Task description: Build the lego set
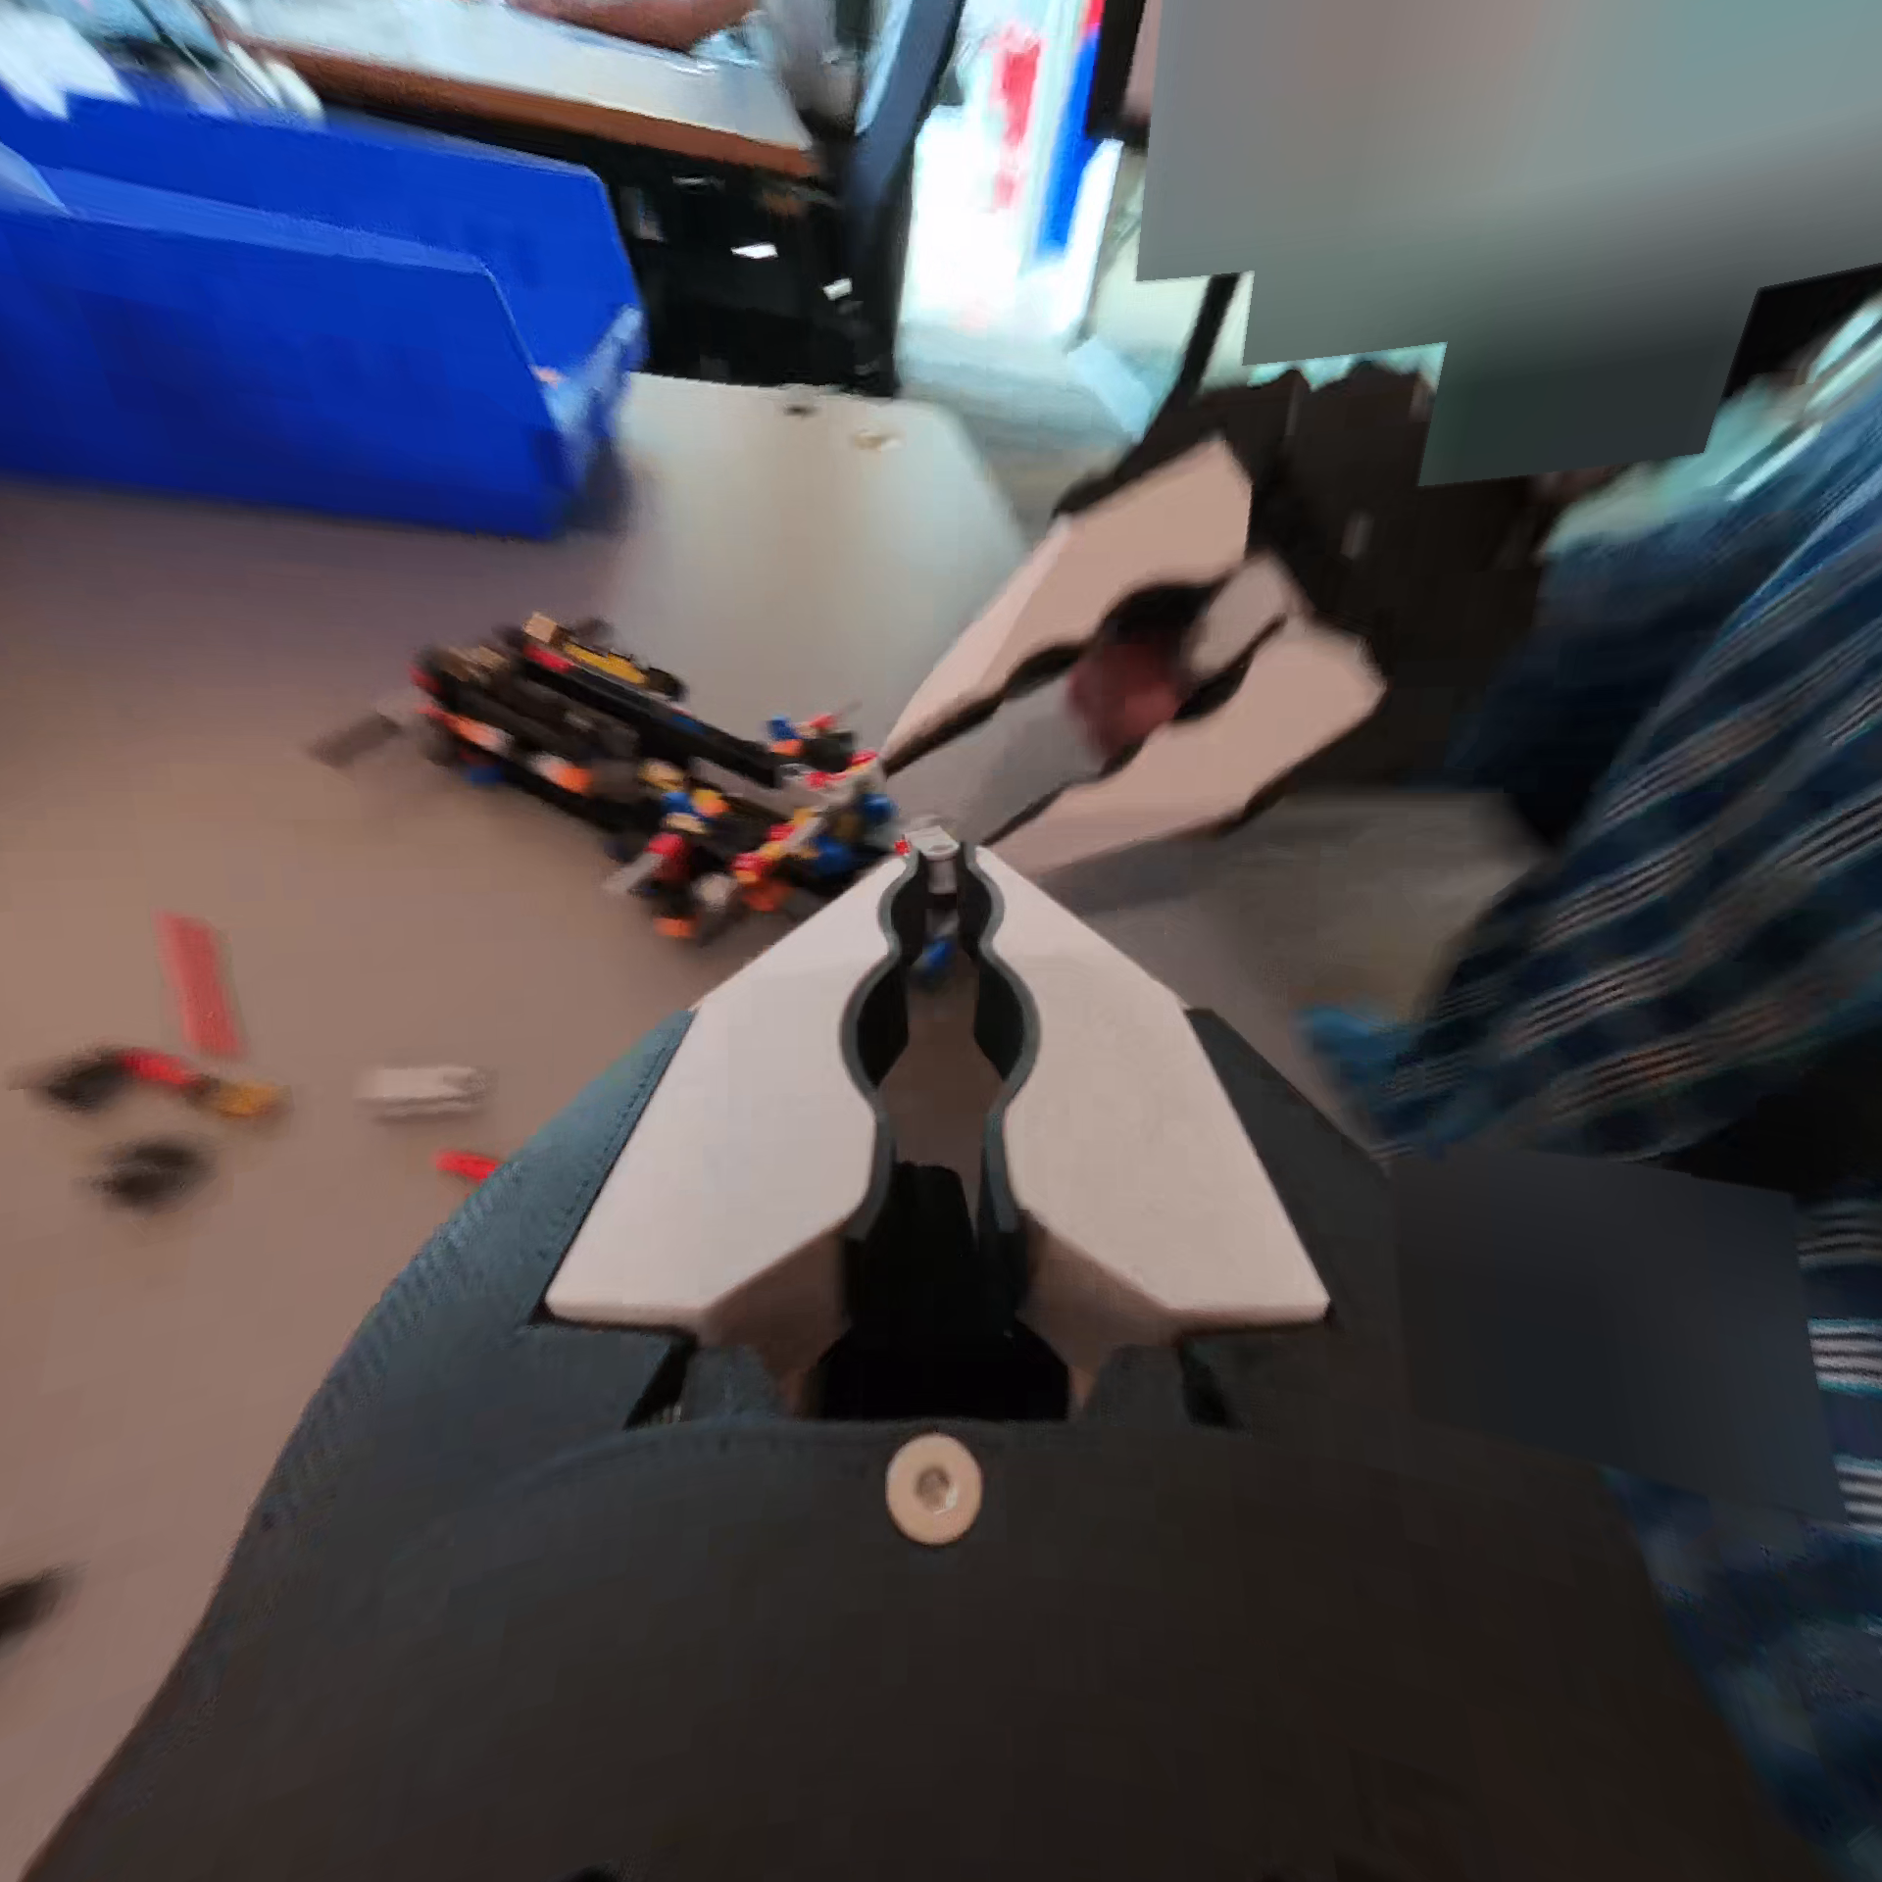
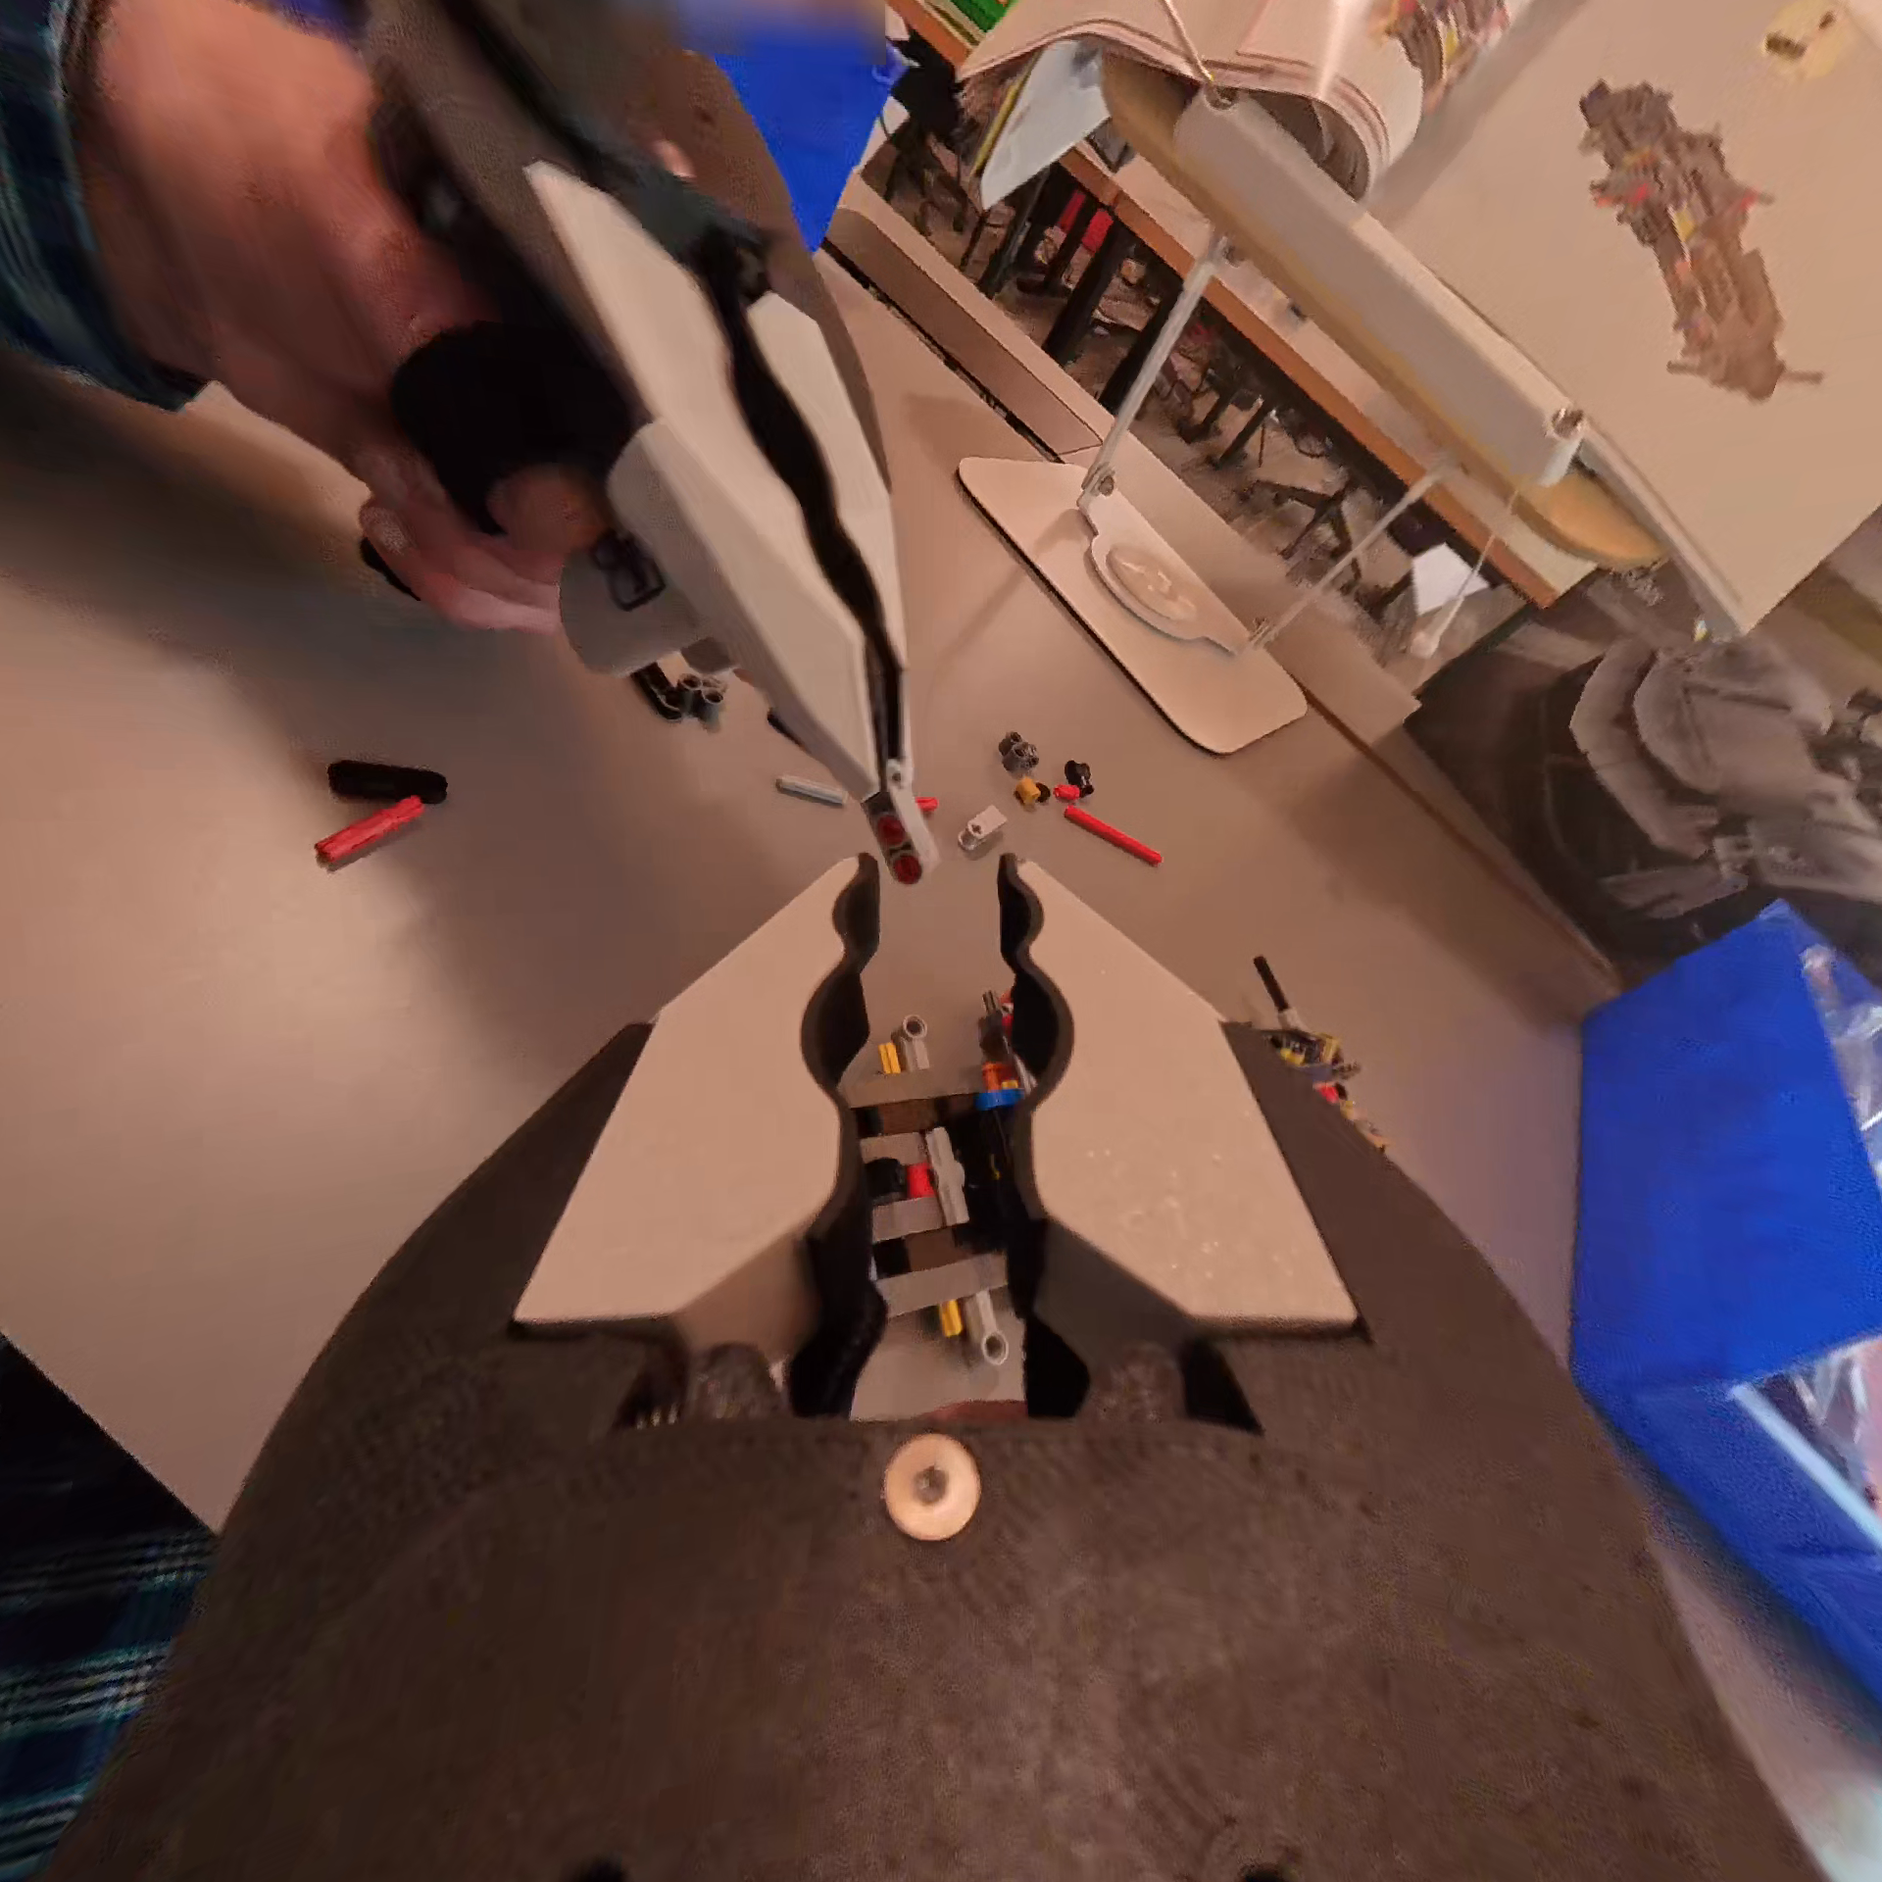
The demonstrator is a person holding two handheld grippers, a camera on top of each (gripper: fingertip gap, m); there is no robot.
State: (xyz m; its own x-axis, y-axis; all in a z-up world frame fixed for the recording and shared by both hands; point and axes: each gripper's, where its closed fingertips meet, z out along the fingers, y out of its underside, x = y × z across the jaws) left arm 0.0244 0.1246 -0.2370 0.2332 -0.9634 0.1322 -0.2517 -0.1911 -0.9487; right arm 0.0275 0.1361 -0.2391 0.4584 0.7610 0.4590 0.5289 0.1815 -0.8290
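A small grey beam (image 2: 901, 830) with red pins hangs above the table (image 2: 204, 1018), pinched at the tip of the left gripper (image 1: 939, 853). The right gripper (image 2: 937, 876) hovers just near it, its fingers apart and empty, over the half-built model (image 1: 631, 759). Loose red and black pieces (image 2: 1080, 799) lie farther off, a blue bin (image 1: 285, 336) at far left.

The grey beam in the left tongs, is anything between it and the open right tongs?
Nothing visible: the grey beam, pinched at the left tongs, hangs just beyond the tips of the open right tongs, with only bare table behind.
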